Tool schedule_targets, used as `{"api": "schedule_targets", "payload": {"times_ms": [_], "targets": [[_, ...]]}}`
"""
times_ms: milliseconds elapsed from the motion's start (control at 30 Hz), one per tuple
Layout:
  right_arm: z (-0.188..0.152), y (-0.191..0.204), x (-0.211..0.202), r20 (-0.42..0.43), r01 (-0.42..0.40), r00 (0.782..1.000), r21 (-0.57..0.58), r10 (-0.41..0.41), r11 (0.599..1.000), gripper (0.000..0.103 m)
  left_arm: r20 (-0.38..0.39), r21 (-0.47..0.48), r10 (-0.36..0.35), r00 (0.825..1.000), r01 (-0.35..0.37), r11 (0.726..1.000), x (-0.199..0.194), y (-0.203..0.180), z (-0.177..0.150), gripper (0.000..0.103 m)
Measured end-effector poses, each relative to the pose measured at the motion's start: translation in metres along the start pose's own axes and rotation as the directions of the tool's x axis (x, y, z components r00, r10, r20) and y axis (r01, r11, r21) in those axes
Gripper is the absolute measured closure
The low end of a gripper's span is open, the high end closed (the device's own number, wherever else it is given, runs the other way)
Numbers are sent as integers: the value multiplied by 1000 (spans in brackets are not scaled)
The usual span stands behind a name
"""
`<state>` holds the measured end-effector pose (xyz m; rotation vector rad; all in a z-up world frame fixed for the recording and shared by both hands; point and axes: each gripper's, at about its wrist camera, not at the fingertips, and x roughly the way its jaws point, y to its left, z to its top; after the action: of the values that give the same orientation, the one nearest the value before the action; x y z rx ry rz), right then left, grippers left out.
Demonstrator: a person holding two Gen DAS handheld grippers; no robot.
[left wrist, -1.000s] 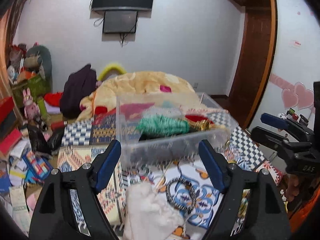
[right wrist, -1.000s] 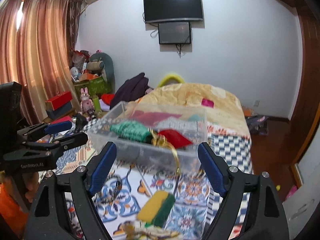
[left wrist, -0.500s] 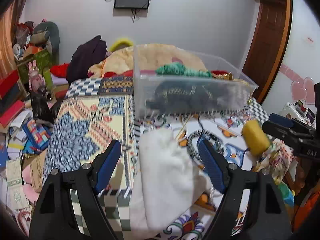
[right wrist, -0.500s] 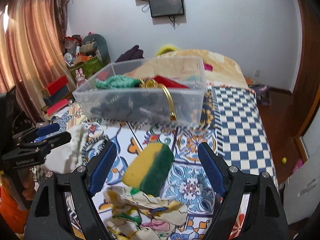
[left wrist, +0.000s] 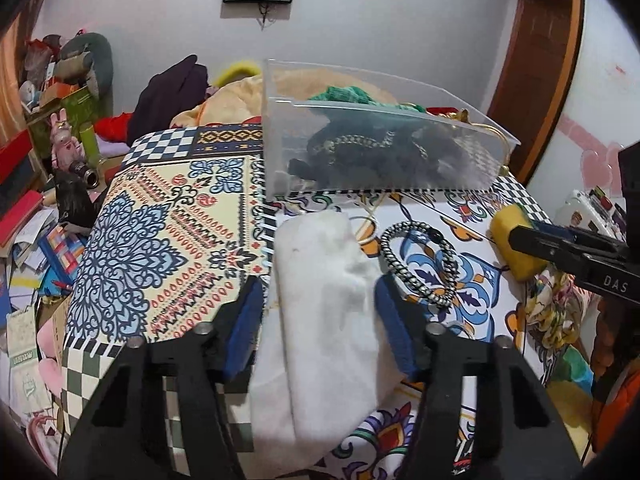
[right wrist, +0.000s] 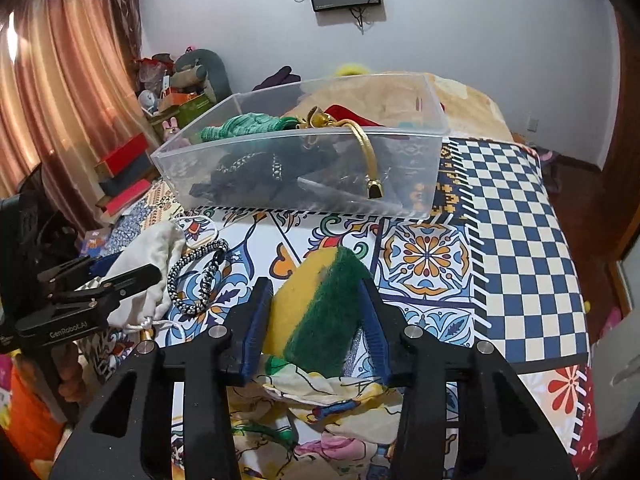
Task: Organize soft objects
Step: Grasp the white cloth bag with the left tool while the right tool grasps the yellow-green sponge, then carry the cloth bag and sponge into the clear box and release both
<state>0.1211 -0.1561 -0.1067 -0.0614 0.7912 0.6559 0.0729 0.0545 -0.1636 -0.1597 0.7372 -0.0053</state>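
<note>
A white cloth pouch [left wrist: 324, 300] lies on the patterned bedspread, and my left gripper [left wrist: 320, 300] is closed around it, both blue pads touching its sides. The pouch also shows in the right wrist view [right wrist: 148, 264]. My right gripper [right wrist: 316, 308] is shut on a yellow and green sponge [right wrist: 316, 304], which also shows in the left wrist view [left wrist: 512, 236]. A clear plastic bin [right wrist: 424, 160] stands behind, holding a green knit item [right wrist: 248, 126], dark cords and a gold strap [right wrist: 366, 152].
A black and white braided loop [left wrist: 420, 264] lies between the pouch and the sponge. A floral cloth [right wrist: 320, 400] lies under the right gripper. The bed's left edge drops to cluttered books and boxes [left wrist: 36, 220]. A beige blanket [right wrist: 460, 100] is piled behind the bin.
Both grippers came down towards the bedspread. The left jaws closed in on the white pouch and the right jaws closed on the sponge; a second ago both were wide open and higher.
</note>
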Motion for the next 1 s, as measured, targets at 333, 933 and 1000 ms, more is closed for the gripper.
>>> {"api": "schedule_targets", "payload": {"times_ms": [333,933,1000], "targets": [[6,-6,-11,44,-1,999,25,0,1000,72,47,16,13,999,-13,1000,-12,-6,3,83],[39,2,-59,203,17,979,-13,-14,1000,72,231,37,18,973,-27,999,-65,-17,58,84],[44,3,-60,216,23,976,-17,-19,1000,72,251,43,20,968,-32,999,-66,-20,67,84]]}}
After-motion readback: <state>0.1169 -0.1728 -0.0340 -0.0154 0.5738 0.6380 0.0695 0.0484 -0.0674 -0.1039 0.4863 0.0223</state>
